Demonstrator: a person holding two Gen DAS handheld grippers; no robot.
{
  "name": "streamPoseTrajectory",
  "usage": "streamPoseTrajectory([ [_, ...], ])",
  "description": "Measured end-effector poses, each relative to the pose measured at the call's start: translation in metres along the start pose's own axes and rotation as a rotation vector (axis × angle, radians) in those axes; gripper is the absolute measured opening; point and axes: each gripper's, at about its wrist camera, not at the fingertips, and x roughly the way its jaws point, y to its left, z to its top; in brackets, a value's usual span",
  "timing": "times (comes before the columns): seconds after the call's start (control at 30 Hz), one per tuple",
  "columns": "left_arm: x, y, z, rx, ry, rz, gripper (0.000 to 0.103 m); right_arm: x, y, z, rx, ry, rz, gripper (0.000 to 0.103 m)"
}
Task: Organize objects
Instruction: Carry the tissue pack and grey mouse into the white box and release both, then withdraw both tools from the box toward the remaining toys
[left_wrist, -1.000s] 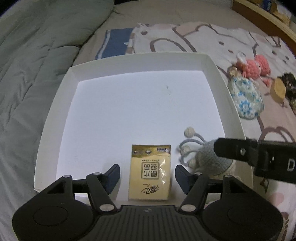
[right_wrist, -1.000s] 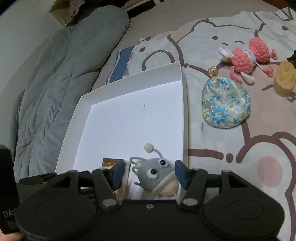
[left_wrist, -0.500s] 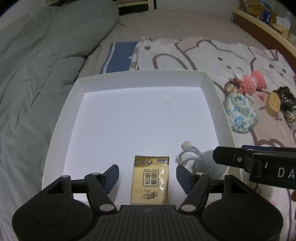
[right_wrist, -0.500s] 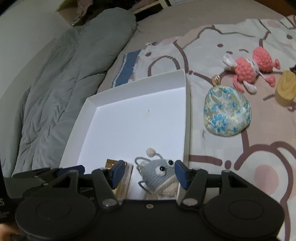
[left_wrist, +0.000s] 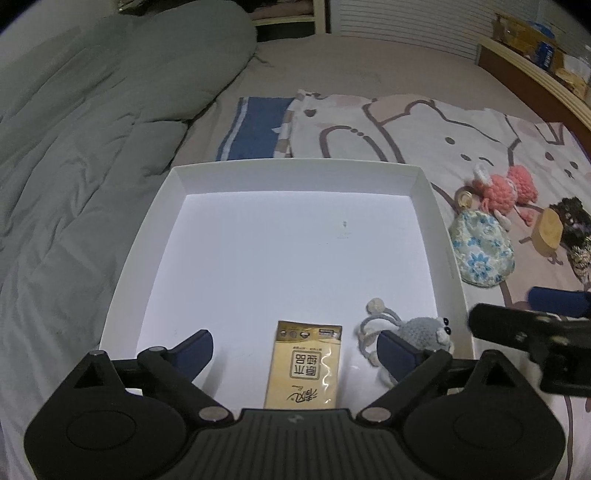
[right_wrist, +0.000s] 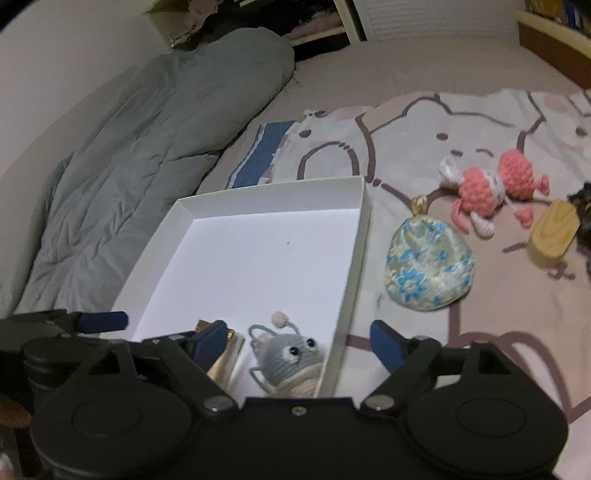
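A white shallow box (left_wrist: 280, 168) (right_wrist: 273, 184) lies on the bed. Inside its near edge lie a gold packet (left_wrist: 304, 363) (right_wrist: 223, 354) and a grey crochet toy (left_wrist: 421, 330) (right_wrist: 290, 356). My left gripper (left_wrist: 295, 350) is open above the packet, holding nothing. My right gripper (right_wrist: 299, 341) is open above the grey toy and the box's right wall, holding nothing. A floral pouch (left_wrist: 480, 251) (right_wrist: 428, 273), a pink crochet toy (left_wrist: 506, 190) (right_wrist: 491, 188) and a wooden block (left_wrist: 550, 232) (right_wrist: 552, 236) lie right of the box.
A grey duvet (left_wrist: 85, 147) (right_wrist: 155, 147) fills the left side of the bed. A dark patterned item (left_wrist: 576, 236) lies beyond the wooden block. A wooden bed rail (left_wrist: 535, 74) runs along the far right. The right gripper's body (left_wrist: 532, 339) shows in the left wrist view.
Both grippers have pulled back and up from the box, so more of the bed shows. The packet and grey toy stay in the box.
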Motion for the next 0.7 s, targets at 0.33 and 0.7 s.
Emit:
streamPoseTrajectory([
  [0.33, -0.008, -0.001, 0.001, -0.008, -0.032, -0.007, 0.103, -0.012, -0.008, 0.000, -0.090, -0.050, -0.052, 0.103],
  [0.7, -0.022, -0.010, 0.012, -0.034, -0.097, -0.025, 0.103, -0.030, -0.036, 0.010, -0.116, -0.075, -0.098, 0.103],
])
